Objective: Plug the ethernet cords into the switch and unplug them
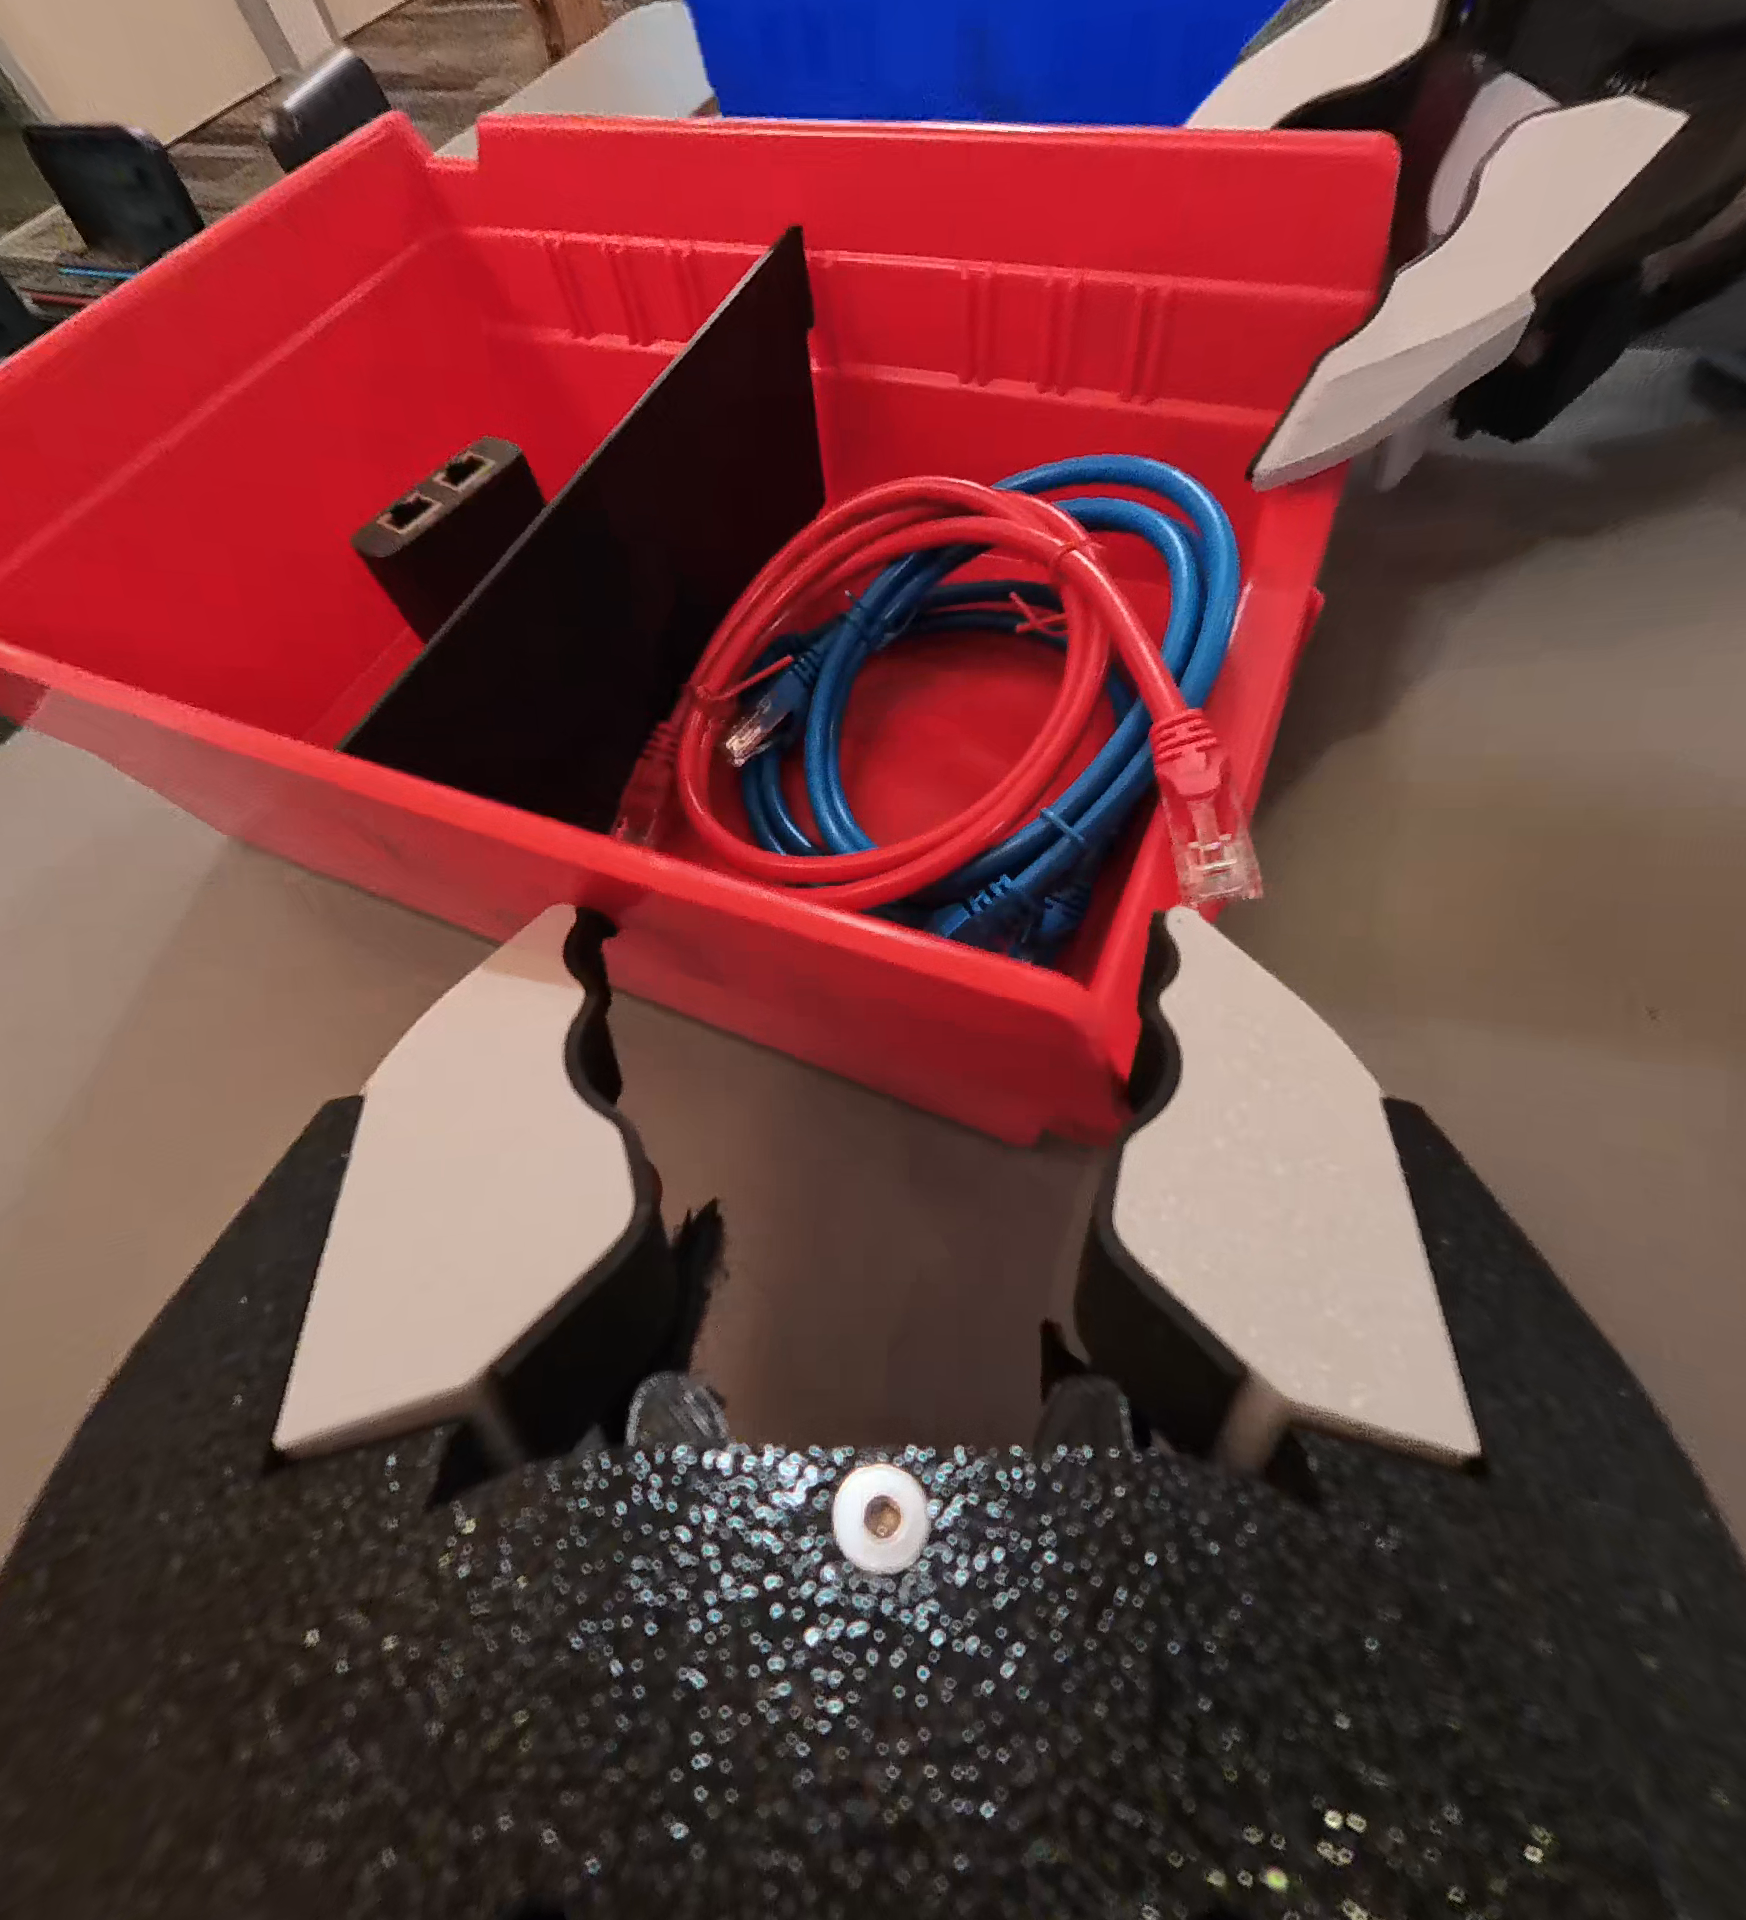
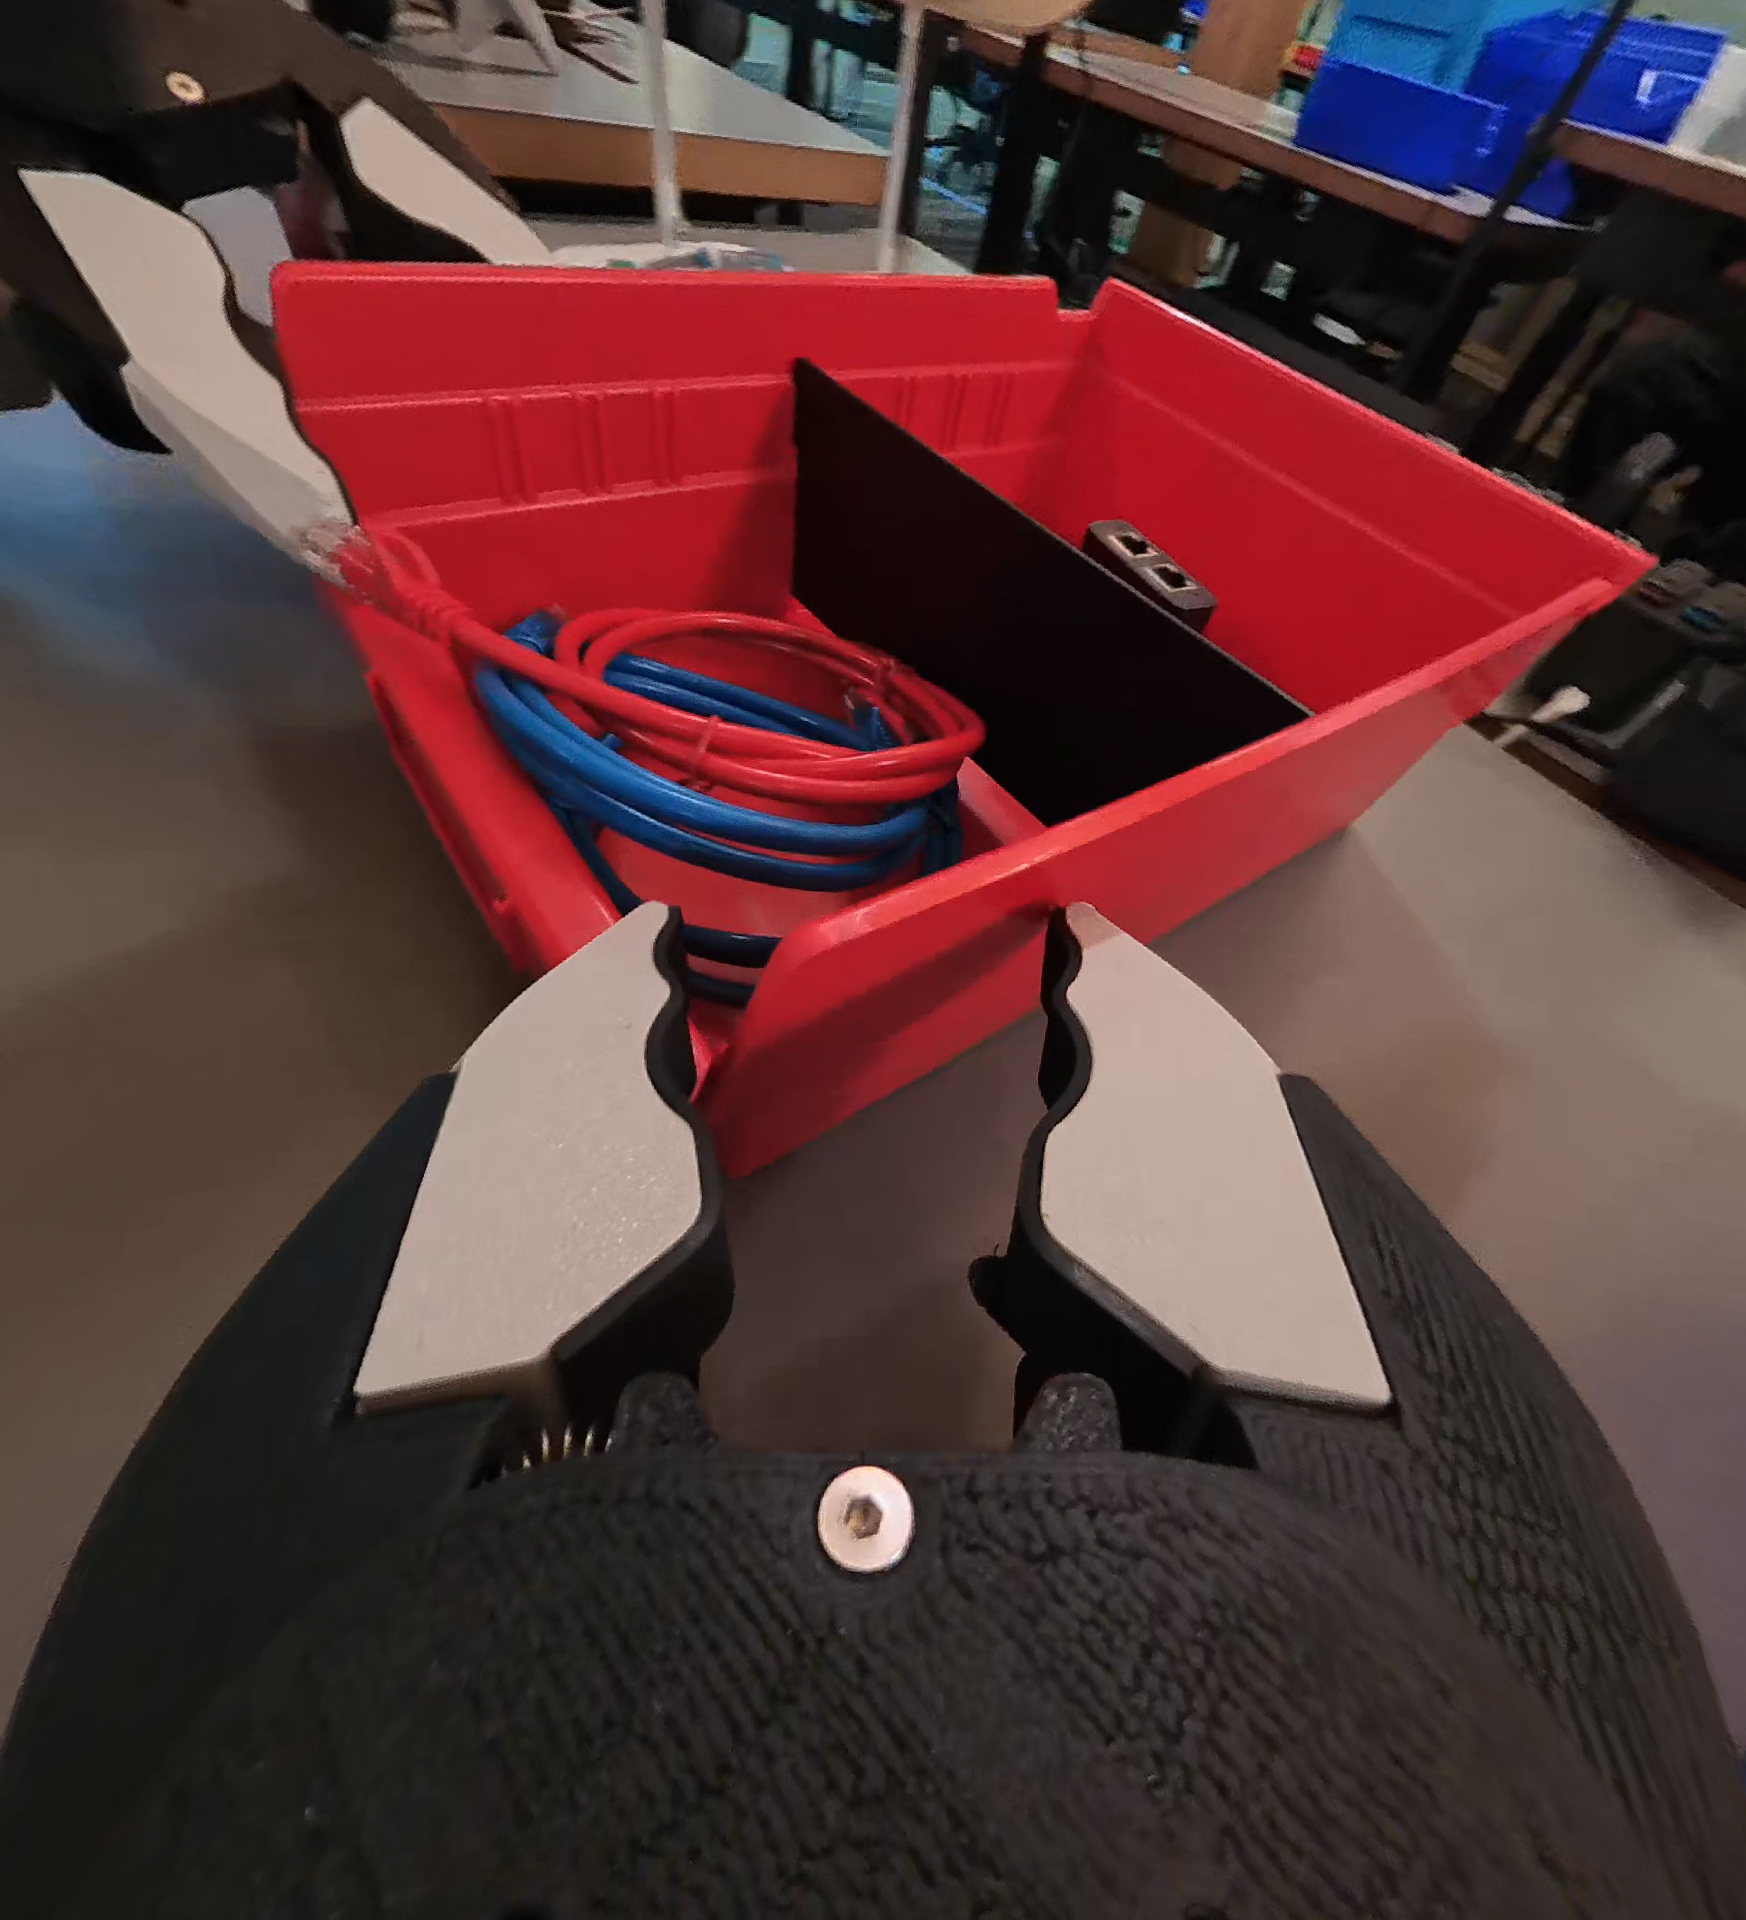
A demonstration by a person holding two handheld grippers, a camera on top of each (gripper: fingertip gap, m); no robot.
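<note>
A red plastic bin (image 1: 225,395) stands on a grey table, split by a black divider (image 1: 640,540). Its left compartment holds a black adapter (image 1: 453,520) with two ports. Its right compartment holds a coiled red cable (image 1: 910,665) on a coiled blue cable (image 1: 1191,561). The red cable's clear plug (image 1: 1212,842) lies over the near wall. My left gripper (image 1: 874,925) is open and empty, its tips just at that wall. My right gripper (image 2: 866,920) is open and empty at the bin's (image 2: 1368,582) near corner, by the cables (image 2: 744,748).
A finger (image 1: 1399,384) of the right gripper shows at the bin's far right corner in the left wrist view. A finger (image 2: 194,332) of the left gripper shows near the red plug (image 2: 339,556). A blue bin (image 1: 952,52) stands behind. Tables with blue crates (image 2: 1399,114) stand beyond.
</note>
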